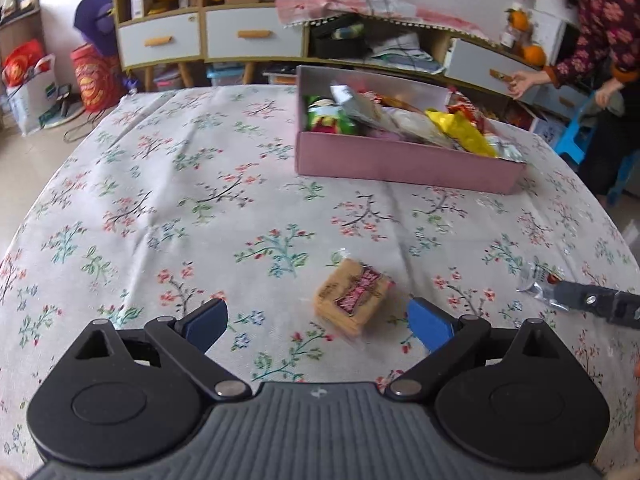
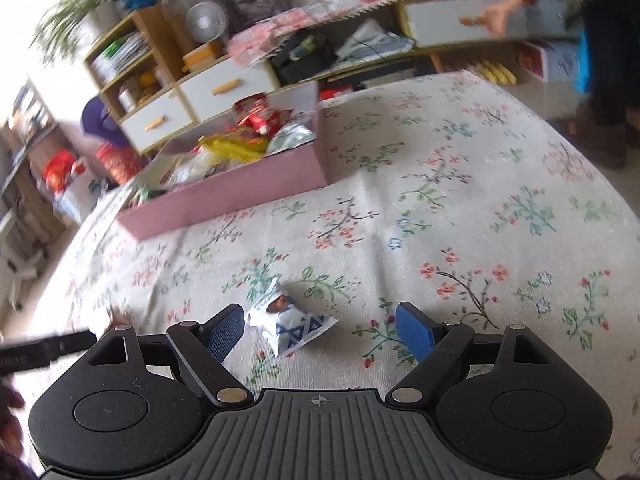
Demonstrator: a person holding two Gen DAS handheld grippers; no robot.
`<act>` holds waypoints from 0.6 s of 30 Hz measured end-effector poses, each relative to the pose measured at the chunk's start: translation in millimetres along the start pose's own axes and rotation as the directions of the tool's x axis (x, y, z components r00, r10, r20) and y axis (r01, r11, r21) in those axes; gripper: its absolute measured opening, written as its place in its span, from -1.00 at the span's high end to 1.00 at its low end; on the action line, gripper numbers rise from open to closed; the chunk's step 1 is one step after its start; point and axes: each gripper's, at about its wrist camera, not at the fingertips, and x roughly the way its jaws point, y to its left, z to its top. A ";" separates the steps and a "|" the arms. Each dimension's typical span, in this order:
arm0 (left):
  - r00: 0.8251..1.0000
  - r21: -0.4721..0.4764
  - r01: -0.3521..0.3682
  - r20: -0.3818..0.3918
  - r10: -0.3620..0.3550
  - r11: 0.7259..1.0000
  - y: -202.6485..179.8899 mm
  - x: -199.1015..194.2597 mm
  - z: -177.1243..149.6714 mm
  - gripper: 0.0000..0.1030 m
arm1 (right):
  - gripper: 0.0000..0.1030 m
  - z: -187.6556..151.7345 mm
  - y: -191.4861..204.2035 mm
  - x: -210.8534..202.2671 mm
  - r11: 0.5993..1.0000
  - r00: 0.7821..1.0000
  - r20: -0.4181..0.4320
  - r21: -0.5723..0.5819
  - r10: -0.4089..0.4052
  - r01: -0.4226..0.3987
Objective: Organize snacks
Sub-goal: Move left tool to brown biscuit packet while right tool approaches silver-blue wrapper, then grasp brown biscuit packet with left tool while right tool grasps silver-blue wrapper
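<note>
Two grippers gaping, empty, left gripper (image 1: 316, 320) over biscuit pack (image 1: 352, 300), right gripper (image 2: 320, 330) over blue-white packet (image 2: 290, 326).

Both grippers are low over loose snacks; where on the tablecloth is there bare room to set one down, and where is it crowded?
Bare cloth lies left of the pink box, and between its near wall and the tan cracker pack. In the right wrist view the cloth right of the box and the blue-and-white packet is bare too. The box is crowded, heaped with wrappers.
</note>
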 end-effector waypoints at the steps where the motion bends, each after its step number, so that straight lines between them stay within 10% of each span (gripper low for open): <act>1: 1.000 0.005 0.000 0.002 0.000 1.000 -1.4 0.1 0.5 -0.88 | -0.64 -2.1 5.0 0.5 0.999 1.000 0.003 -0.039 -0.001 0.001; 8: 1.000 0.034 0.001 -0.018 -0.001 0.999 -7.4 10.6 3.0 -0.81 | -0.64 -5.7 15.0 4.6 0.996 0.999 0.010 -0.084 0.041 -0.040; 18: 0.999 0.056 -0.010 -0.037 0.012 0.998 -17.0 23.0 1.6 -0.16 | -0.31 -6.7 19.8 9.3 0.996 0.998 0.046 -0.072 0.050 -0.046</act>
